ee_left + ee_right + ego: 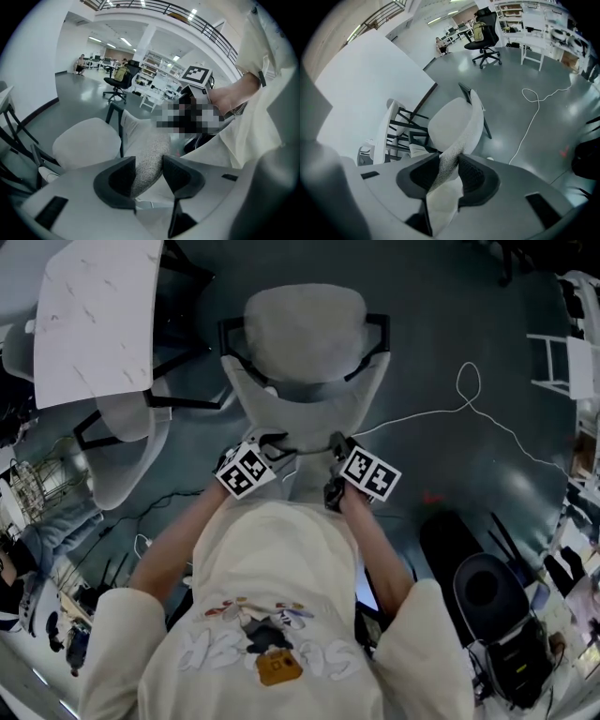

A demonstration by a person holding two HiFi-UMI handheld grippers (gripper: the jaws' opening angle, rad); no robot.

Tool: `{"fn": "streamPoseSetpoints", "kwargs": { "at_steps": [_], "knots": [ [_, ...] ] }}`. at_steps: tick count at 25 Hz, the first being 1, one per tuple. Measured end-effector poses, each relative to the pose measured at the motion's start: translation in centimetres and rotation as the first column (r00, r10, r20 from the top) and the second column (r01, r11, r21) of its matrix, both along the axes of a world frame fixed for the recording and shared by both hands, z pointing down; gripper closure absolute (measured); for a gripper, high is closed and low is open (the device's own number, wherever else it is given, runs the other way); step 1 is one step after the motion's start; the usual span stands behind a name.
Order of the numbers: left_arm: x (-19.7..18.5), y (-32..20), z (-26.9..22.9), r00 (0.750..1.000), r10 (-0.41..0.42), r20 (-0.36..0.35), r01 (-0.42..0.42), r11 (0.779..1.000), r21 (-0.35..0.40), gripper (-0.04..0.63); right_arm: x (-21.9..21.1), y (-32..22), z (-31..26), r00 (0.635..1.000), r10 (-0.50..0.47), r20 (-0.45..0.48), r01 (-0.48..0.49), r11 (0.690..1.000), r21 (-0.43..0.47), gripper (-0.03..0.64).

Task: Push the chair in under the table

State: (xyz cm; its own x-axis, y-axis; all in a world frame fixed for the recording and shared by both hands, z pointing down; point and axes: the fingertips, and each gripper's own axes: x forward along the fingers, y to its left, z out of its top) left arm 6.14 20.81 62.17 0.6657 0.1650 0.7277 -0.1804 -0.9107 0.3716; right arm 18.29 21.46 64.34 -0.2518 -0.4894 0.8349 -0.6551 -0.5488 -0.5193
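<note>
While the person is standing right behind the chair point(305, 343), the 2 tools are both holding the top rim of its backrest point(300, 413). The left gripper point(149, 173) is clamping the woven fabric edge between its pads, and the right gripper point(449, 171) is pinching the same rim further along. The chair is sitting out on the open floor point(422, 296), not under anything. The white table point(94, 315) is lying ahead and to the left in the head view, well apart from it.

Pushing well is probably going to mean holding the 2 grips equally firm, driving low and level through the rim, and swinging the seat round to face the table edge. A lopsided push is likely to twist the fabric out of 1 pair of pads.

A second chair point(127, 442) is already occupying 1 side of the table, so the gap beside it is looking like the target. The glossy grey floor is looking smooth, with a white cable point(469, 399) trailing off to the right. An office chair point(485, 28) and desks are standing far across the hall.
</note>
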Motion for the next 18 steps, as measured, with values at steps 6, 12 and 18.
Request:
{"fn": "streamPoseSetpoints", "kwargs": {
  "at_steps": [6,12,18],
  "knots": [
    [1.0,-1.2,0.0,0.999,-0.041,-0.018,0.041,0.999,-0.005,0.408,1.1,-1.6,-0.1,0.999,-0.029,-0.032,0.029,1.000,0.008,0.485],
    [2.1,-2.6,0.1,0.996,-0.083,-0.029,0.083,0.996,-0.016,0.408,2.2,-3.7,-0.2,0.994,-0.081,-0.072,0.082,0.997,0.014,0.485],
    [3.9,-5.0,-0.1,0.988,-0.152,-0.030,0.152,0.988,-0.017,0.408,3.9,-7.0,-0.3,0.984,-0.163,-0.077,0.164,0.986,0.017,0.485]
  ]
}}
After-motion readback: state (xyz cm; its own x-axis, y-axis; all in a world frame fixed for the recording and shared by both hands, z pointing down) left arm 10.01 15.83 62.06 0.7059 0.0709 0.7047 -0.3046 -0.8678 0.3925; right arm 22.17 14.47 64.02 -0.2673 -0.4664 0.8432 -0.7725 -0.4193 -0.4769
